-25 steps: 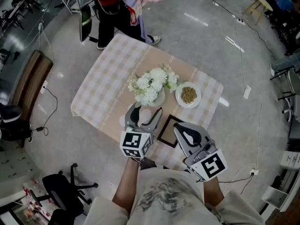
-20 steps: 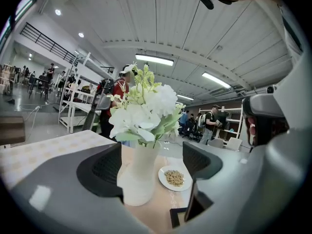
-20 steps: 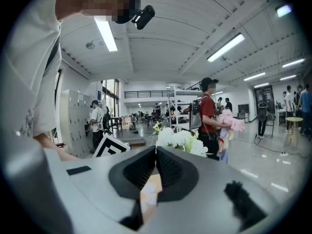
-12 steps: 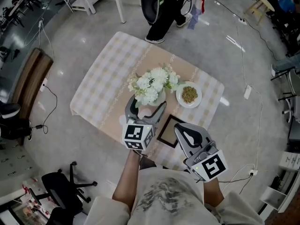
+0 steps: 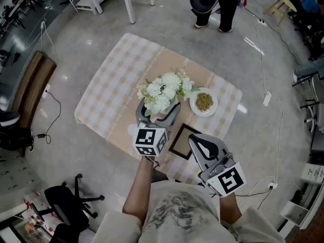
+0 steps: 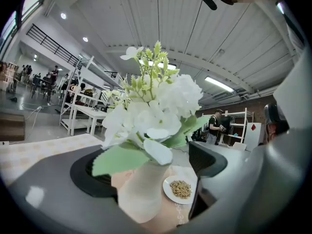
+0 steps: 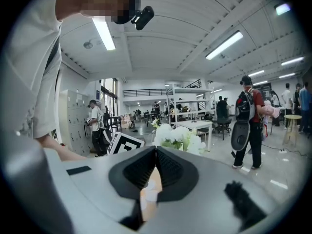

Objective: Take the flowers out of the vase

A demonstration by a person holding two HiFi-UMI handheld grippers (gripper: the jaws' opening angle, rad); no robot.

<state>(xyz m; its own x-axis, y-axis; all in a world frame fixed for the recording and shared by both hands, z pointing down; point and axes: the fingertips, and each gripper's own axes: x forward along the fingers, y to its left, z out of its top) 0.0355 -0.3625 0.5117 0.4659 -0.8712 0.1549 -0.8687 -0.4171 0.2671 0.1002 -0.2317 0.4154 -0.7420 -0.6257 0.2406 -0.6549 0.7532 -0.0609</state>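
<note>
Left gripper [image 5: 159, 110]: ribbed black jaws wide apart, just been opening, straddling the frosted white vase [image 6: 141, 199], pads not pressing it. Fluffy white flowers [image 5: 164, 89] sit in the vase. Round plate [image 5: 193, 103] of grains right of the vase. Right gripper [image 7: 155, 151]: jaws together, empty.

From table centre I've got a white plate of seeds [image 5: 203, 102] at 3 o'clock on the checked tablecloth [image 5: 116, 85], a dark frame [image 5: 180, 140] at 5, and a person [image 5: 217, 4] standing at 1.

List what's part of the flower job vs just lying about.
Job: flowers; vase; left hand-held gripper, jaws have just been opening, vase between them.
Lying about: plate of seeds; picture frame; checked tablecloth; right hand-held gripper, shut.
</note>
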